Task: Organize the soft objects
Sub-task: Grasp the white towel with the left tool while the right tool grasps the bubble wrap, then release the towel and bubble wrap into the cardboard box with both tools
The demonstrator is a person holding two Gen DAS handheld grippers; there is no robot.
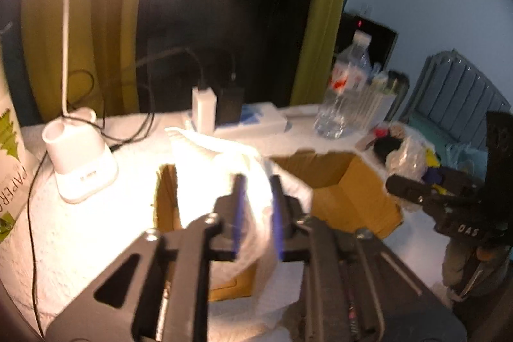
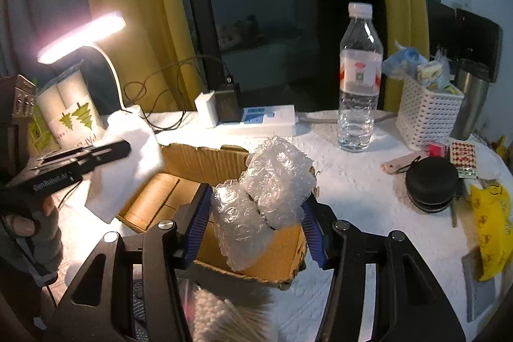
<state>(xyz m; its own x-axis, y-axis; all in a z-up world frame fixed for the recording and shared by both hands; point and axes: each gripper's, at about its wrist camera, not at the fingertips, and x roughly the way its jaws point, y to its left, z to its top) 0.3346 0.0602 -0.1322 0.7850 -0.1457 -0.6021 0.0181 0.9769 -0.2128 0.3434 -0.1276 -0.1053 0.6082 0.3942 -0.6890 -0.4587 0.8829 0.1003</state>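
My left gripper [image 1: 258, 213] is shut on a white soft cloth [image 1: 221, 181] and holds it above the left side of an open cardboard box [image 1: 346, 191]. In the right wrist view the same cloth [image 2: 128, 162] hangs from the left gripper [image 2: 105, 154] over the box's left edge. My right gripper [image 2: 256, 213] is shut on a crumpled wad of clear bubble wrap [image 2: 266, 191], held above the near side of the box [image 2: 205, 159].
A lit white desk lamp [image 1: 80, 162] stands at the left. A power strip [image 2: 266, 117], a water bottle [image 2: 359, 79], a white basket [image 2: 423, 117], a black round case [image 2: 431, 181] and a yellow bag [image 2: 490, 223] sit around the box. A bag of cotton swabs [image 2: 218, 316] lies near me.
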